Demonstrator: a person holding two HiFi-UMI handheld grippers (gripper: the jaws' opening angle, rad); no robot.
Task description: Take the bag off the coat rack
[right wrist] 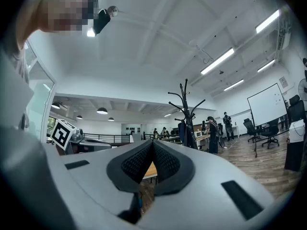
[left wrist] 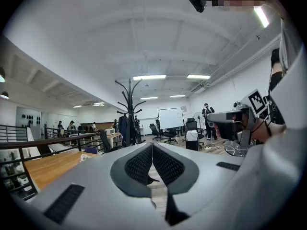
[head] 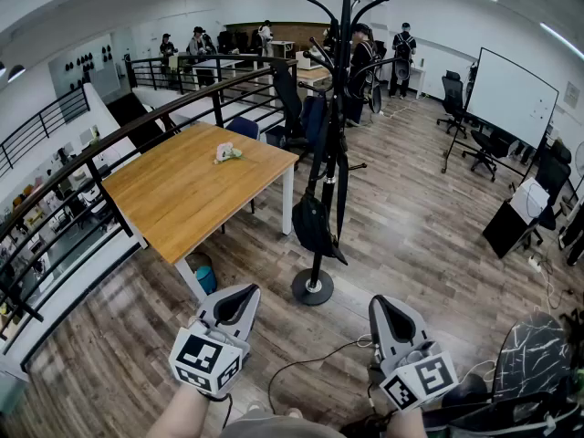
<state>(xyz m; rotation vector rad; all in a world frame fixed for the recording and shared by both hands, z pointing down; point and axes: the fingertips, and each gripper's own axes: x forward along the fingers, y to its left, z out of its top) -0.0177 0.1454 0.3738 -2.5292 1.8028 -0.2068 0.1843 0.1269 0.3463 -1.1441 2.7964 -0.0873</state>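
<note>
Ahead of both tongs, the bag (head: pixel 315 226) hangs on the rack (head: pixel 345 62), untouched.
Left tongs (head: pixel 239 294) and right tongs (head: pixel 381 305) are pressed together, empty, well short of it; reaching, unhooking and lifting are all left. Bag: black, soft, rounded, slung low. Rack: black metal pole, curved hooks.
</note>
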